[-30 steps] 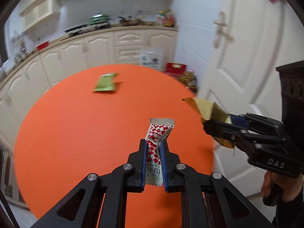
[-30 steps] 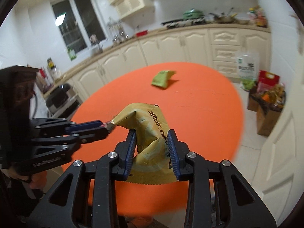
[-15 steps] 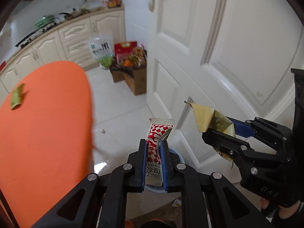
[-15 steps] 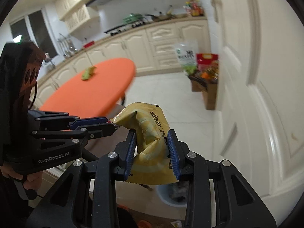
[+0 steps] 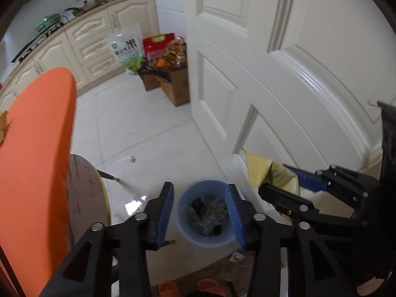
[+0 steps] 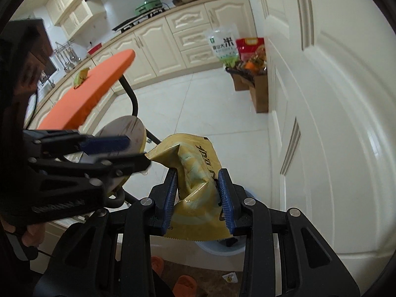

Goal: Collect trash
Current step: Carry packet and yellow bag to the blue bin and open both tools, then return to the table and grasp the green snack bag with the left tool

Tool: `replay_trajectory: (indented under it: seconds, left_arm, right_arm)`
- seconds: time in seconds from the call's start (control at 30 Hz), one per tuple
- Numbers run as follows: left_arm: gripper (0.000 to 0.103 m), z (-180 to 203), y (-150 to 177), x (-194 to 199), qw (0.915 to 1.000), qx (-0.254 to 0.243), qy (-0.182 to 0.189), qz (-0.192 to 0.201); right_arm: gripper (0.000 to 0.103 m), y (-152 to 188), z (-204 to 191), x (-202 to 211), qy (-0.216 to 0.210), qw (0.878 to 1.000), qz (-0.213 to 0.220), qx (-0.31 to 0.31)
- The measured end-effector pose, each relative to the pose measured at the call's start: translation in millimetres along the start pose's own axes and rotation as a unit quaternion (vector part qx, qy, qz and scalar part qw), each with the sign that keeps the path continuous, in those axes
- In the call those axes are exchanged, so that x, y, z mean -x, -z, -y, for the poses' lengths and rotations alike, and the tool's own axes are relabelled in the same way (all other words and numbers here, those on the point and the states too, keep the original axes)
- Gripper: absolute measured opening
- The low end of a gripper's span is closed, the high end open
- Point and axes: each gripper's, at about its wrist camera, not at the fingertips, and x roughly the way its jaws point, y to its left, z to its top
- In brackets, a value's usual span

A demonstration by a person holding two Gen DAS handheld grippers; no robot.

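The left gripper (image 5: 200, 212) hangs over a light blue waste bin (image 5: 184, 230) that stands on the white tiled floor (image 5: 138, 123) just beside a white panelled door (image 5: 284, 74); its jaws are opening and nothing is between them, the blue pads framing the bin's mouth. Crumpled wrappers (image 5: 208, 215) lie in a heap at the bottom of the bin. The right gripper (image 6: 198, 195) has its jaws clenched on a yellow snack packet (image 6: 195, 173), crumpled in the middle with its serrated lower edge hanging below the pads; in the left wrist view that packet (image 5: 262, 173) shows at the right, above and beside the bin's rim. A green wrapper (image 6: 81, 75) lies on the orange bench (image 6: 99, 89), near its far edge. A round stool (image 6: 123, 133) stands under the near edge of the bench. Cardboard boxes (image 5: 173, 84) of groceries sit against the door, and a small packet (image 6: 229, 277) lies on the floor near the bin.
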Motion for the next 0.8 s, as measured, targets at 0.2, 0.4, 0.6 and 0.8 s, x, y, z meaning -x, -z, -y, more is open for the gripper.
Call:
replay_trajectory:
  seconds: [0.2, 0.4, 0.6, 0.8]
  left_arm:
    - [0.048, 1, 11, 9, 0.9998, 0.0, -0.016, 0.009]
    - [0.048, -3, 19, 33, 0.9994, 0.009, -0.013, 0.032]
    - [0.055, -20, 40, 84, 0.9968, 0.017, -0.016, 0.077]
    - [0.065, -60, 65, 145, 0.9901, 0.042, -0.037, 0.129]
  right_arm:
    - [0.036, -1, 1, -18, 0.003, 1.0, -0.009, -0.016]
    - [0.057, -8, -14, -3, 0.005, 1.0, 0.006, -0.009]
    - [0.08, -22, -49, 31, 0.007, 0.999, 0.037, 0.007]
    - [0.1, -46, -104, 63, 0.0, 0.997, 0.072, 0.04]
